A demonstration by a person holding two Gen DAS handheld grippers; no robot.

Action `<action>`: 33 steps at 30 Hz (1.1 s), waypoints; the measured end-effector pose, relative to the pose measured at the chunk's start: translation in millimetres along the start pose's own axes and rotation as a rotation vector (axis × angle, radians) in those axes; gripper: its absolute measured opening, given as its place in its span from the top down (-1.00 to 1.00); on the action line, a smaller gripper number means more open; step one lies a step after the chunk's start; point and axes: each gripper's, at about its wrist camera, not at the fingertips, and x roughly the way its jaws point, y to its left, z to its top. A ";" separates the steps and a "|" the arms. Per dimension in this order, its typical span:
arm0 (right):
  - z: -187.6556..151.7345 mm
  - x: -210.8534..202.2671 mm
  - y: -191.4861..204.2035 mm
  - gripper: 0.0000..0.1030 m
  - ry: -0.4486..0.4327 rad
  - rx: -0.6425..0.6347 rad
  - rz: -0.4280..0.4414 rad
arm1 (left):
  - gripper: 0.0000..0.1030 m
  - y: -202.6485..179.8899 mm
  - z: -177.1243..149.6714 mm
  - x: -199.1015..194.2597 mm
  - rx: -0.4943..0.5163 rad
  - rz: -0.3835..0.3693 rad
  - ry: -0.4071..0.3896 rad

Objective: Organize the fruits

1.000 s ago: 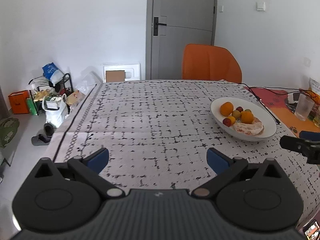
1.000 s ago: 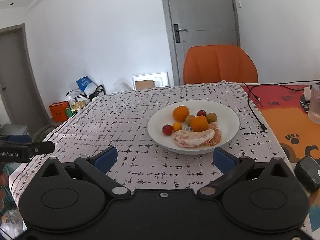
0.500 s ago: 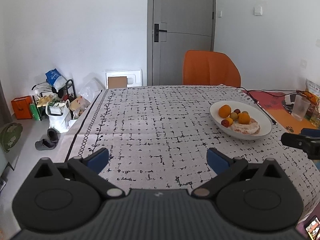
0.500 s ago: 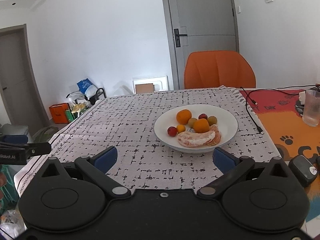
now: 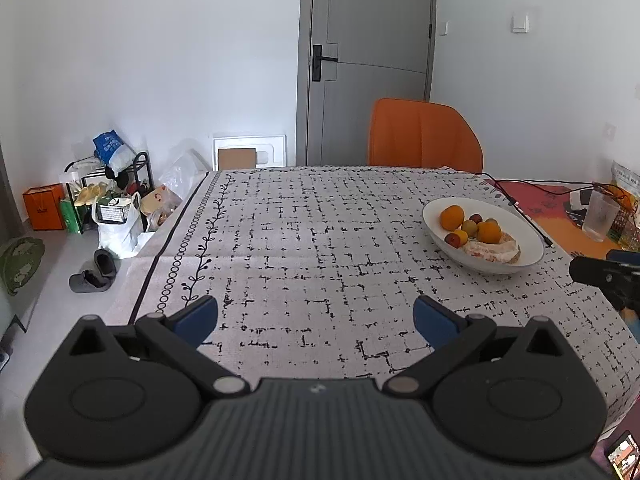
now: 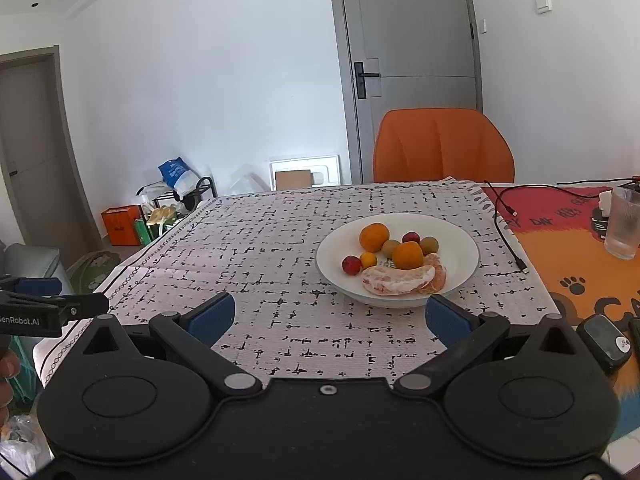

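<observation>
Right wrist view showed the right tongs [image 6: 326, 316] held level and low over the near edge of the desk [image 6: 256, 248], pointing straight at the white bowl [image 6: 460, 276], with the 2 blue-padded fingers [image 6: 212, 318] spread wide and nothing between them; the bowl's near rim sat just beyond the right-hand fingertip, apart from it. Inside the bowl lay 2 oranges [image 6: 374, 237], a smaller orange fruit [image 6: 368, 259], 2 red fruits [image 6: 351, 265], 2 greenish fruits [image 6: 429, 244] and peeled pomelo segments [image 6: 398, 280] along the near side. A black cable [image 6: 506, 232] ran past the bowl's right side onto an orange mat [image 6: 576, 256], where a clear glass [image 6: 623, 224] stood; a dark device [image 6: 604, 342] lay at the mat's near edge. At the left edge of this view the left tongs [image 6: 48, 312] appeared side-on, and part of a hand [image 6: 6, 372] showed below them. From the left wrist view, the left tongs [image 5: 316, 316] were likewise held level above the patterned cloth, aimed down the middle of the desk, fingers [image 5: 196, 318] wide apart and gripping nothing. The bowl [image 5: 532, 256] stood well off to their right, and the tip of the right tongs [image 5: 604, 276] entered from the right edge just near it. An orange chair [image 5: 424, 136] stood at the far end of the desk before a grey door [image 5: 372, 60].
</observation>
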 end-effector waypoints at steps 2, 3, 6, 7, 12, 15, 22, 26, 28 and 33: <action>-1.3 0.3 1.3 -1.00 0.000 0.000 0.008 | -1.00 0.5 0.4 0.1 -0.004 -0.003 0.001; -2.1 0.8 1.6 -1.00 0.002 -0.001 0.012 | -1.00 0.1 0.2 0.2 -0.001 -0.001 0.002; -4.7 4.0 1.6 -1.00 0.017 0.006 0.016 | -1.00 -0.4 1.1 -0.8 0.003 -0.001 0.002; -5.2 4.8 1.1 -1.00 0.021 0.009 0.019 | -1.00 -0.6 1.4 -1.5 0.004 -0.002 -0.001; -5.6 5.0 1.1 -1.00 0.024 0.007 0.020 | -1.00 -1.5 2.8 -3.6 0.006 -0.008 -0.004; -5.8 4.6 1.8 -1.00 0.021 0.000 0.016 | -1.00 -2.7 2.3 -3.7 0.012 -0.007 -0.002; -4.3 2.2 2.3 -1.00 0.018 0.007 0.030 | -1.00 -1.9 1.7 -6.3 0.015 0.001 -0.004; -4.0 0.9 6.3 -1.00 0.016 -0.008 0.040 | -1.00 -0.5 1.8 -6.7 0.014 0.007 -0.002; -4.1 0.9 7.7 -1.00 0.017 -0.014 0.043 | -1.00 -0.6 2.1 -6.4 0.015 0.007 -0.002; -4.1 1.6 7.5 -1.00 0.019 -0.009 0.042 | -1.00 -0.2 2.1 -6.5 0.014 0.008 -0.002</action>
